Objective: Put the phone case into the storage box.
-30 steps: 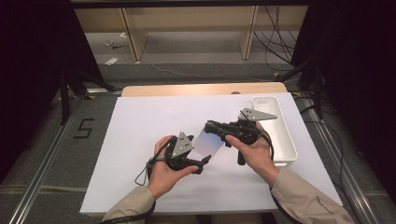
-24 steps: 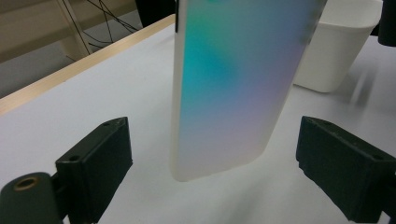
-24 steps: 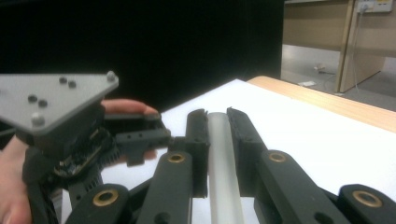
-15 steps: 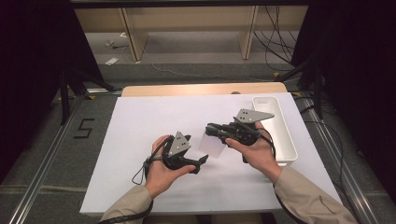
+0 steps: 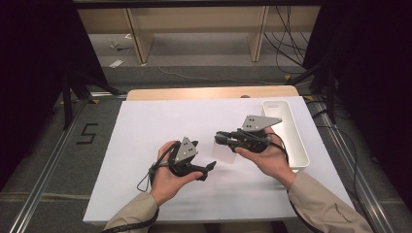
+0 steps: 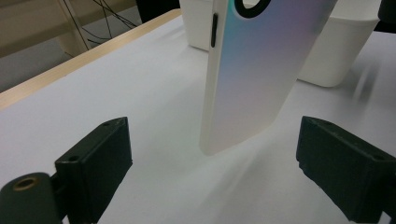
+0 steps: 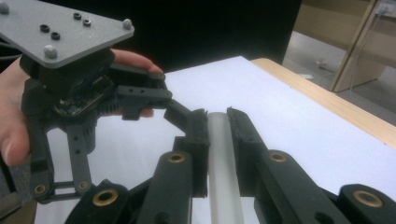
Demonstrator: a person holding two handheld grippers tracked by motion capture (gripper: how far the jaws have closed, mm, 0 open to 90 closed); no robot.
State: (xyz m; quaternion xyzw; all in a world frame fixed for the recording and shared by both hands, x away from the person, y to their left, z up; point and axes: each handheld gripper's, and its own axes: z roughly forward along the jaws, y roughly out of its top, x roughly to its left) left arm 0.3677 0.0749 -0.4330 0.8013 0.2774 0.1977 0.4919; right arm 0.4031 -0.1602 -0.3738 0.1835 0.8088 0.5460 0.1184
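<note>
**Phone case clamped in our right gripper, left gripper open beside it**

Nearest to us in the high view, our two sleeved forearms come in over the white sheet (image 5: 145, 126) that covers the table. Taking the phone case (image 5: 224, 150) as our landmark, our left gripper (image 5: 208, 171) lies just to its left and slightly nearer to us, cradled in our left hand (image 5: 167, 177). Its jaws stand wide apart with nothing pressed between them. In the left gripper view we look along those two black jaws and see the phone case (image 6: 261, 74) hanging upright between and beyond them, clear of both pads, its lower rounded end just above the sheet. Its back shimmers from pale blue to pink, with a white rim, a dark side button and a black ring at the top.

Our right gripper (image 5: 219, 139) grips the phone case at its upper part, and our right hand (image 5: 265, 158) holds that gripper just right of the case. In the right gripper view the jaws (image 7: 217, 126) are closed on the case's thin white edge (image 7: 223, 163), with our left gripper (image 7: 70, 93) beyond it.

Farther right of the phone case, a white rectangular tray (image 5: 291, 136) lies near the sheet's right edge. Beyond the case, a strip of wooden tabletop (image 5: 209, 93) shows past the sheet's far edge.
</note>
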